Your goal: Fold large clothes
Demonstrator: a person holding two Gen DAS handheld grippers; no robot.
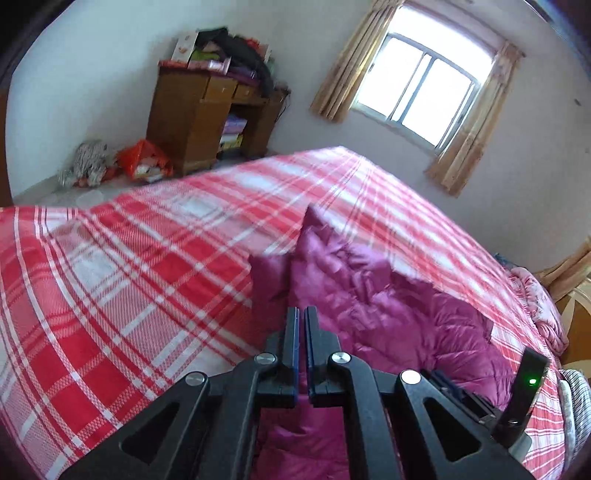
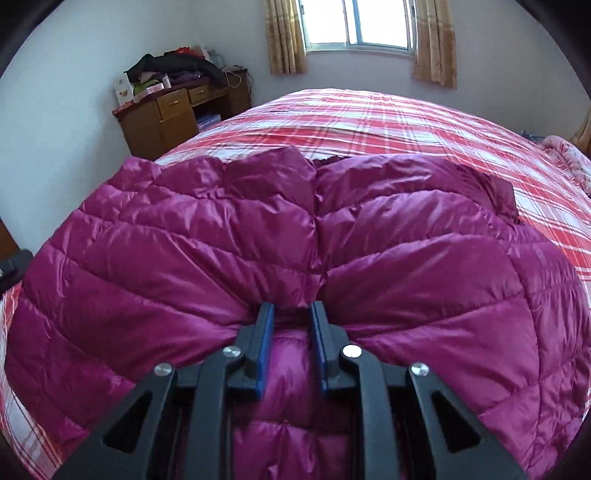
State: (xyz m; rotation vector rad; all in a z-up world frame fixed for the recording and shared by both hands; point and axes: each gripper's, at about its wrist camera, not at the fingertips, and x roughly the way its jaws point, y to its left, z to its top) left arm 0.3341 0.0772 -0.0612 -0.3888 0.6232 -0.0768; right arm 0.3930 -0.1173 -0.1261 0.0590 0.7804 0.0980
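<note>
Left wrist view: tilted, close above bed, facing wooden desk and window. Right wrist view: very close over magenta jacket, facing window. Shared: bed, jacket, desk, window.

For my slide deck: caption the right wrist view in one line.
Right gripper pinching a bunched fold of the magenta puffer jacket on a red plaid bed, window behind.

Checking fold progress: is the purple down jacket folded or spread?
Spread: the purple down jacket lies mostly flat across the plaid bed, bunched only at the right gripper.
</note>
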